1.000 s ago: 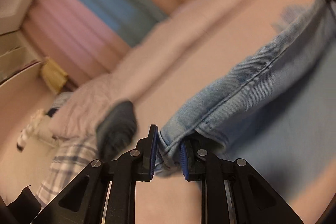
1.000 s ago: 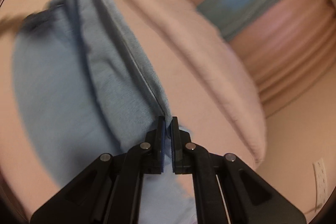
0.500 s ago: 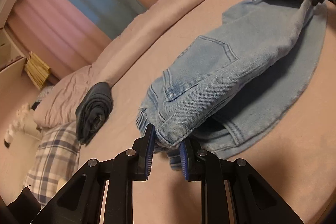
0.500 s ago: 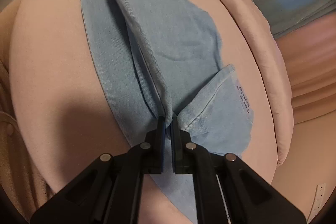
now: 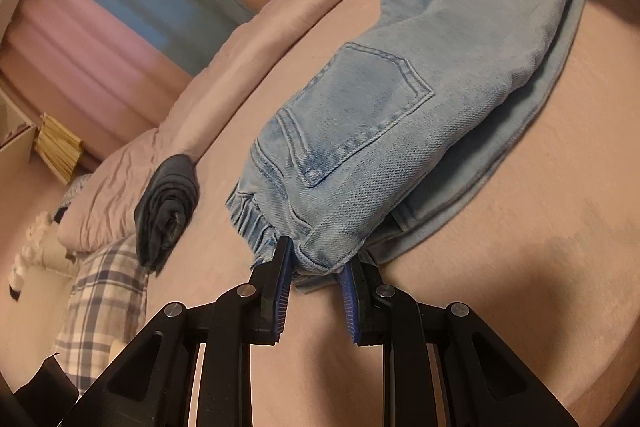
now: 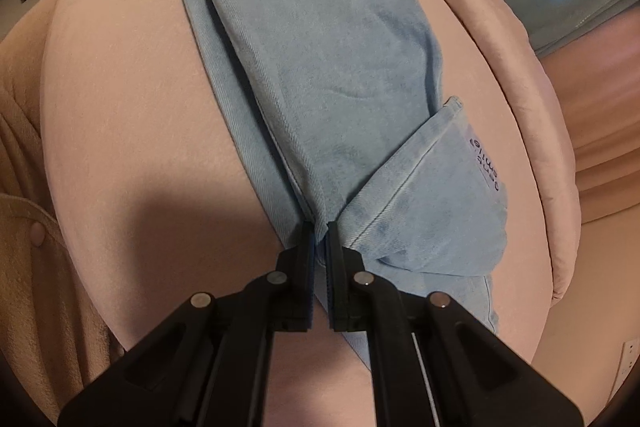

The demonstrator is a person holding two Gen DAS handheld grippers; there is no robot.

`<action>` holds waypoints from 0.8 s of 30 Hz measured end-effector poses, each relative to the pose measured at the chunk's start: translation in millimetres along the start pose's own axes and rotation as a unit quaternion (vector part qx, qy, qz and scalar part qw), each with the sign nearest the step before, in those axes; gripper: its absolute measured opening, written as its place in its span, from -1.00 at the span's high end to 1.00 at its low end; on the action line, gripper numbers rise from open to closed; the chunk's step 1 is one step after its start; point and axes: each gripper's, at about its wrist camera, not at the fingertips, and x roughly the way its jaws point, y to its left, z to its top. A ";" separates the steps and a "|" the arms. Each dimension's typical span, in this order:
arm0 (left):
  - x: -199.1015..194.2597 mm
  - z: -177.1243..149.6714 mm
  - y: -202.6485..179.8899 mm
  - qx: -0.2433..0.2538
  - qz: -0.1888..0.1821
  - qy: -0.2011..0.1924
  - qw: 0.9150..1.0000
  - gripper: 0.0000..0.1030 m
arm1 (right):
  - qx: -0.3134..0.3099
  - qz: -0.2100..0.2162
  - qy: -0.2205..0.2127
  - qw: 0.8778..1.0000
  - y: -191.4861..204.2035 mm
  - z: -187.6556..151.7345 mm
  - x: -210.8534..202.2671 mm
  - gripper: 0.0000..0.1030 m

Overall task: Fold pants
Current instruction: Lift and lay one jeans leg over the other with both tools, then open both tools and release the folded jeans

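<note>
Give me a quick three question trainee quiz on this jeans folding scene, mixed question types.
1. True or false: the left gripper clamps the jeans at the waistband end.
2. What lies beside the jeans near the pillow? A) dark rolled garment B) book C) shoe
3. Fill in: the right gripper is shut on the jeans' ____ end.
Key: 1 true; 2 A, the dark rolled garment; 3 hem.

Lighting is warm, dim and pink-toned in both views. A soft dark shadow covers the bed (image 5: pixel 520 287) at the lower right of the left view and the lower left of the right view. Focus is sharp at centre. Fisheye curvature bends the edges; corners are black. The curtain (image 5: pixel 100 27) at the upper left appears blurred.
</note>
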 end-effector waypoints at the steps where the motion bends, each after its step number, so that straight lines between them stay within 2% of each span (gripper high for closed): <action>1: 2.5 -0.7 -0.9 -0.002 -0.013 0.006 1.000 0.57 | 0.001 0.000 -0.001 1.000 0.7 -0.3 -0.9 0.90; 3: 6.2 -1.2 -5.5 0.009 -0.016 0.014 1.000 0.52 | 0.003 0.007 0.002 1.000 -2.3 -0.1 4.4 0.89; 4: 7.1 -1.3 -7.9 0.019 -0.012 0.016 1.000 0.40 | 0.009 0.013 0.004 1.000 -2.4 1.0 7.8 0.87; 5: 6.8 -0.7 -9.2 0.024 -0.016 0.021 0.999 0.10 | 0.015 0.016 0.005 1.000 -2.1 2.7 10.0 0.86; 7: 1.0 0.7 -8.0 0.017 -0.024 0.033 0.999 -0.25 | 0.024 0.025 0.001 0.999 -4.9 3.7 9.6 0.88; 9: -8.9 1.8 -0.2 -0.015 -0.041 0.045 0.998 -0.29 | 0.055 0.047 -0.003 0.997 -16.0 3.0 1.3 0.83; 11: -24.7 4.2 15.3 -0.074 -0.064 0.037 0.995 -0.37 | 0.108 0.096 -0.015 0.989 -32.4 -1.1 -11.6 0.64; 12: -30.9 6.4 22.0 -0.100 -0.071 0.030 0.992 -0.43 | 0.132 0.115 -0.026 0.984 -40.6 -4.0 -18.6 0.45; 13: -36.2 10.3 28.0 -0.127 -0.078 0.022 0.989 -0.52 | 0.159 0.124 -0.040 0.979 -50.8 -7.3 -26.5 0.31; 15: -41.8 25.6 34.4 -0.166 -0.089 0.008 0.982 -0.52 | 0.225 0.139 -0.075 0.962 -77.0 -13.4 -37.8 0.24; 17: -39.4 48.0 32.5 -0.194 -0.100 0.002 0.976 -0.52 | 0.277 0.144 -0.089 0.946 -100.3 -14.3 -38.6 0.19; 19: -30.7 73.5 24.1 -0.224 -0.147 0.000 0.963 -0.52 | 0.319 0.129 -0.074 0.936 -124.6 -7.8 -29.7 0.14; 21: -21.9 104.4 8.3 -0.252 -0.202 -0.016 0.946 -0.52 | 0.351 0.117 -0.047 0.928 -146.6 3.1 -14.2 0.12; 24: -12.3 145.7 -19.2 -0.265 -0.268 -0.035 0.926 -0.52 | 0.382 0.140 -0.020 0.913 -172.9 23.5 13.3 0.13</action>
